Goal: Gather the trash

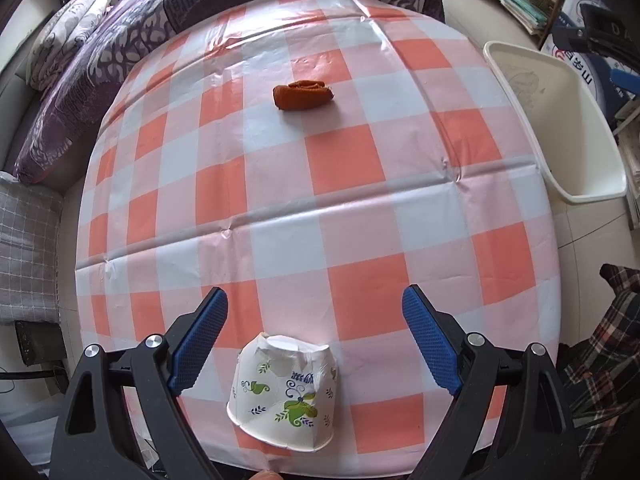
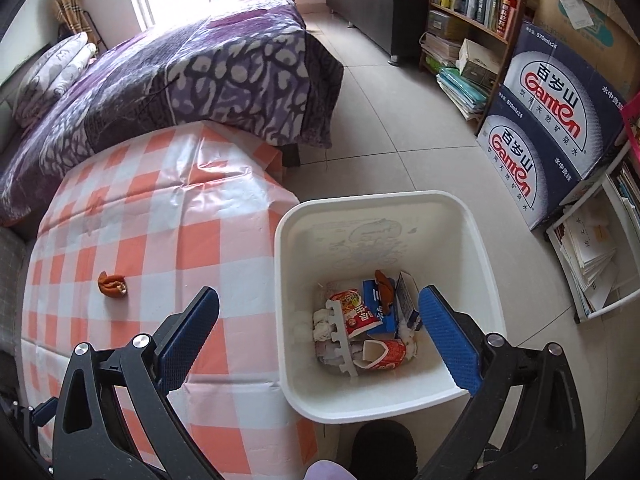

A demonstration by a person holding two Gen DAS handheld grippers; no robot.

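Note:
A crumpled white paper cup (image 1: 283, 398) with green and blue flowers stands upside down near the front edge of the checked table (image 1: 360, 220). My left gripper (image 1: 316, 304) is open, its blue fingers on either side of the cup, not touching it. An orange peel (image 1: 303, 94) lies further back on the table and also shows in the right wrist view (image 2: 112, 284). My right gripper (image 2: 320, 304) is open and empty above the white trash bin (image 2: 472, 240), which holds several wrappers and cartons (image 2: 366, 322).
The bin (image 1: 560, 120) stands on the floor to the right of the table. A purple-covered bed (image 2: 180, 68) lies behind the table. Bookshelves (image 2: 472, 4) and blue water cartons (image 2: 552, 128) line the right wall. A plaid cloth (image 1: 612, 344) is at the right.

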